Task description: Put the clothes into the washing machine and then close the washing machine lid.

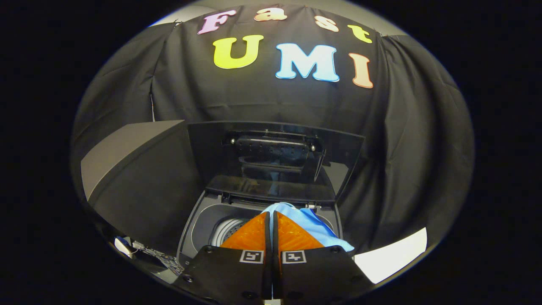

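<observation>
Gripper (271, 214): fingers closed, pinching the blue cloth (311, 222).
Cloth: soft, light, limp; hold a bunched fold.
Washer drum (228, 231): open below.

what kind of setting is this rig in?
Looks like a staged recording booth, not a real laundry room: black cloth wall hangs behind a top-loading washing machine with its lid raised. The gripper is shut on a light blue garment over the open drum.

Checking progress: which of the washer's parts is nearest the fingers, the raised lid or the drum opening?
The drum opening, just beyond the gripper, whose fingers pinch the light blue cloth; the lid stands upright behind.
</observation>
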Tool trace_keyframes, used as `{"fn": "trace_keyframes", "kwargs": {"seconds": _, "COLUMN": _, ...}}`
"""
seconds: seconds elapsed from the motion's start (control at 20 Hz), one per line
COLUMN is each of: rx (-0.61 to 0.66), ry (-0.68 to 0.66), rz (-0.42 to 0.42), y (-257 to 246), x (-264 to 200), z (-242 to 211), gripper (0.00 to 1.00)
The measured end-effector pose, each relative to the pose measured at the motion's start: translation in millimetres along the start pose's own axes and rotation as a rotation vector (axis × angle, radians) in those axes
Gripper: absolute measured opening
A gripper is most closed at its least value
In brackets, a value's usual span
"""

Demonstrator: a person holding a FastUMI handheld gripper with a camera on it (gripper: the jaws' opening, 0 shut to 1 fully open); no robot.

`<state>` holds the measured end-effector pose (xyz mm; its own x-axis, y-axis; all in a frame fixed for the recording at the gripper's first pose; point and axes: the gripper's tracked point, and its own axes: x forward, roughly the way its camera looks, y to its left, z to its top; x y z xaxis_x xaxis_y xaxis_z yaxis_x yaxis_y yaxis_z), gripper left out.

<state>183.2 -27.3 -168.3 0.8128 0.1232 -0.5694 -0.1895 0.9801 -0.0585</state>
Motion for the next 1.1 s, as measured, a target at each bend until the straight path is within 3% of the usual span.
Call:
{"fn": "trace_keyframes", "kwargs": {"seconds": 0.05, "rx": 0.012, "ry": -0.013, "rz": 0.000, "y": -0.5, "x": 2.6, "z": 3.4, "gripper": 0.04}}
{"fn": "trace_keyframes", "kwargs": {"seconds": 0.25, "rx": -0.015, "ry": -0.071, "rz": -0.014, "y": 0.4, "x": -6.2, "z": 18.5, "gripper": 0.99}}
{"fn": "trace_keyframes", "kwargs": {"seconds": 0.4, "rx": -0.029, "ry": -0.121, "rz": -0.028, "y": 4.8, "x": -7.5, "z": 32.5, "gripper": 0.97}}
{"fn": "trace_keyframes", "kwargs": {"seconds": 0.65, "rx": 0.002, "ry": -0.294, "rz": -0.022, "y": 12.3, "x": -17.9, "z": 94.3, "gripper": 0.99}}
{"fn": "trace_keyframes", "kwargs": {"seconds": 1.1, "rx": 0.070, "ry": -0.379, "rz": -0.007, "y": 20.8, "x": 39.6, "z": 169.7, "gripper": 0.98}}
